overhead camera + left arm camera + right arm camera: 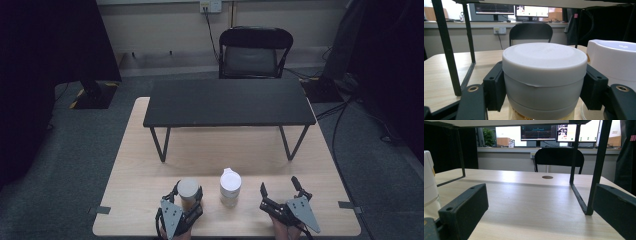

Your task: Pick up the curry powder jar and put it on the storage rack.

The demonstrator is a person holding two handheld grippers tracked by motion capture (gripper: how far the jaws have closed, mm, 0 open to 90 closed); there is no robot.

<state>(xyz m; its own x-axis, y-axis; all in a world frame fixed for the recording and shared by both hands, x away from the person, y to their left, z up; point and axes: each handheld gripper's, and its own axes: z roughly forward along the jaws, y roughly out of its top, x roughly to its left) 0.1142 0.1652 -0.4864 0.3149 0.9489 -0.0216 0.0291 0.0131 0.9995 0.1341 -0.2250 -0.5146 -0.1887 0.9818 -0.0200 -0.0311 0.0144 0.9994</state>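
Observation:
A jar with a flat grey lid [188,188] stands near the front edge of the wooden table [210,150]. My left gripper [188,196] is shut on it; in the left gripper view the black pads [495,86] press on both sides of the grey lid [544,62]. Just to its right stands a second jar with a white spouted lid [230,186], which I also see in the left gripper view [614,62] and at the edge of the right gripper view [429,180]. My right gripper [278,186] rests open to the right of the white-lidded jar, with nothing between its jaws [540,207].
A low black shelf on thin metal legs [227,102] stands across the middle of the table, behind both jars. Its legs rise close ahead of each gripper [446,50] [596,170]. A black folding chair [255,52] sits beyond the table's far edge.

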